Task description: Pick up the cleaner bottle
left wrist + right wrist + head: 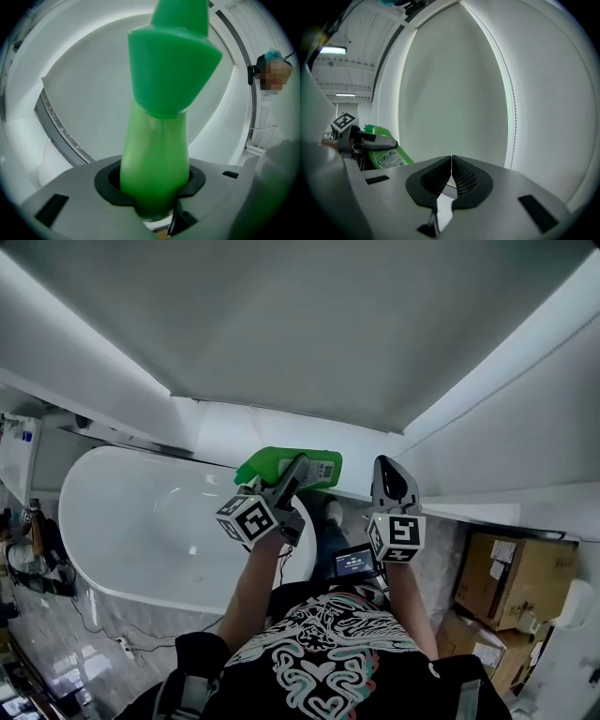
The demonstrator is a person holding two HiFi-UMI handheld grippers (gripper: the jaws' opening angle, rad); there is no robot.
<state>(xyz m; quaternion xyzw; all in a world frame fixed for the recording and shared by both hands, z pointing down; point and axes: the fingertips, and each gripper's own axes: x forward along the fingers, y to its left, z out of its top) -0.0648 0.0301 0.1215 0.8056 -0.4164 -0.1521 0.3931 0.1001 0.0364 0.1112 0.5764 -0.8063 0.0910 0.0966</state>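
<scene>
The green cleaner bottle (281, 465) with a printed label is held up in the air in front of a white wall, above the tub's rim. My left gripper (298, 471) is shut on it. In the left gripper view the bottle (157, 154) fills the gap between the dark pads, its wide green cap (173, 65) pointing away. My right gripper (394, 476) hangs just to the right of the bottle, shut and empty, its pads meeting (451, 174). The right gripper view shows the bottle (386, 152) at its left with the left gripper clamped on it.
A white bathtub (103, 521) lies below at the left. White walls (309, 343) stand close ahead and to the right. Cardboard boxes (506, 577) sit on the floor at the right. Cables and gear (37, 559) lie at the far left.
</scene>
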